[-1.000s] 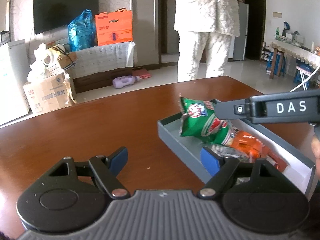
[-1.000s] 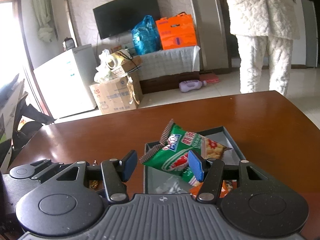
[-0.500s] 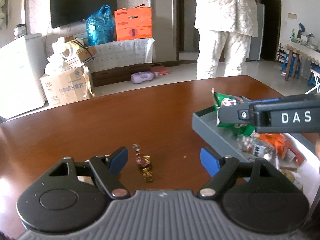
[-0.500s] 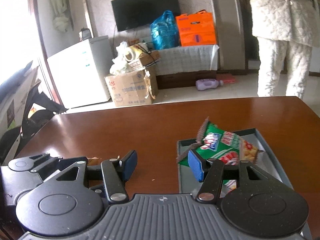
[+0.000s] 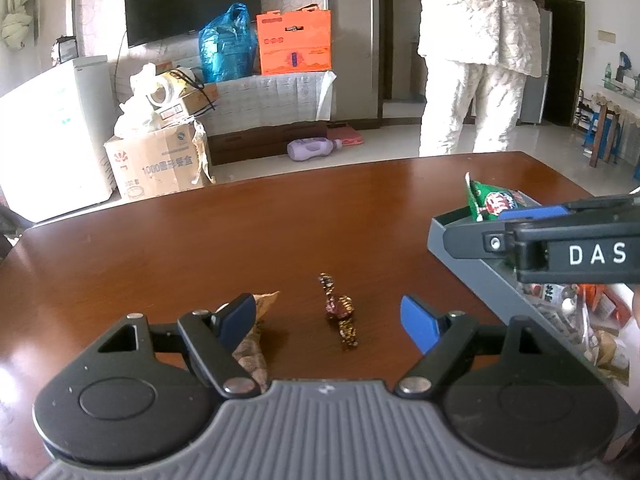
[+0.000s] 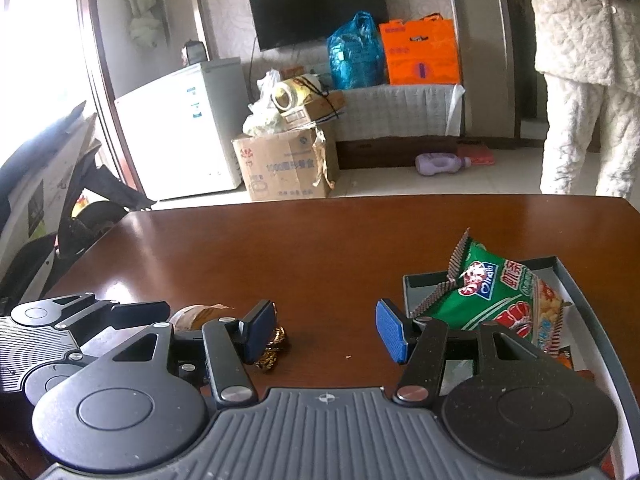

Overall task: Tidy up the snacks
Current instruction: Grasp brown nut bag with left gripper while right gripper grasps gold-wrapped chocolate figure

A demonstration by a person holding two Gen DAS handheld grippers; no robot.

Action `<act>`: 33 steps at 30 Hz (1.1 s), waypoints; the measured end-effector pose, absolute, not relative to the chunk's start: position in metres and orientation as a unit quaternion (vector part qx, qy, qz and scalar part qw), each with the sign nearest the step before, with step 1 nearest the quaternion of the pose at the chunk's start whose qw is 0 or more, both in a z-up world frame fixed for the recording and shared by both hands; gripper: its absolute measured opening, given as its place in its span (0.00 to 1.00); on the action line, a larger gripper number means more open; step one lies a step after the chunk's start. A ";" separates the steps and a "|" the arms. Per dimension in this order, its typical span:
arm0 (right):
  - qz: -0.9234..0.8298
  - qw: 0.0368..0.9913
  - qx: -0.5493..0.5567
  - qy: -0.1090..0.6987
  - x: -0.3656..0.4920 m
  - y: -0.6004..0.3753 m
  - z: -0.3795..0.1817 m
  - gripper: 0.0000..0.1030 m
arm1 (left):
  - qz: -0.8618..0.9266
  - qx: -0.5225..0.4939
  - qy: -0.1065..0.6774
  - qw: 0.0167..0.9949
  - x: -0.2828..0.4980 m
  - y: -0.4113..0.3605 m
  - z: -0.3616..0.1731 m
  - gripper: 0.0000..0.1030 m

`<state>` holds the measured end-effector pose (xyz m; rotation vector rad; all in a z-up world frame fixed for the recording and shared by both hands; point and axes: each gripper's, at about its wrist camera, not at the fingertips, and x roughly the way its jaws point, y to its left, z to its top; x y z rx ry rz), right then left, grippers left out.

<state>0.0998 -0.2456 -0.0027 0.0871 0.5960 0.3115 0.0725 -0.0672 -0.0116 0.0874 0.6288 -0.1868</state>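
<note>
Presently, the left gripper (image 5: 330, 318) hangs low over the counter (image 5: 248, 232), fingers wide and empty, a twisted gold-wrapped candy (image 5: 340, 314) lying between them and a brown snack packet (image 5: 250, 344) under the left finger. The right gripper (image 6: 326, 330), fingers also wide and empty, sits beside the grey tray (image 6: 580, 308), where the green snack bag (image 6: 492, 300) rests.

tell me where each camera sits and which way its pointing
Left wrist: rides on the left gripper, facing across the brown table toward the TV wall; its own open blue-padded fingers show, with the candy lying between them, and the right gripper crossing in from the right.
Right wrist: rides on the right gripper, facing the same wall; its open fingers show, with the left gripper at lower left.
Shared: the table, candy, grey tray and green snack bag.
</note>
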 end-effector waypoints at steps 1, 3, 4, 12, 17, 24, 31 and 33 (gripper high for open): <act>0.155 0.943 0.043 0.292 0.100 -0.245 -0.003 0.56 | -0.090 0.043 0.309 0.946 0.072 -0.065 -0.012 0.78; 0.157 0.942 0.042 0.294 0.101 -0.241 -0.003 0.56 | -0.085 0.043 0.311 0.946 0.072 -0.063 -0.013 0.78; 0.158 0.942 0.041 0.295 0.102 -0.240 -0.004 0.56 | -0.084 0.042 0.311 0.946 0.072 -0.060 -0.013 0.78; 0.162 0.938 0.035 0.306 0.111 -0.232 -0.013 0.56 | -0.060 0.043 0.318 0.945 0.070 -0.040 -0.018 0.78; 0.166 0.934 0.025 0.315 0.118 -0.225 -0.021 0.56 | -0.042 0.047 0.324 0.944 0.071 -0.025 -0.024 0.78; 0.175 0.931 0.019 0.320 0.123 -0.210 -0.027 0.56 | -0.030 0.026 0.344 0.938 0.079 -0.012 -0.034 0.78; 0.180 0.929 0.007 0.325 0.126 -0.196 -0.032 0.56 | -0.018 0.022 0.346 0.938 0.088 -0.004 -0.040 0.78; 0.180 0.927 0.003 0.328 0.127 -0.192 -0.035 0.56 | -0.014 0.019 0.347 0.938 0.090 -0.001 -0.043 0.78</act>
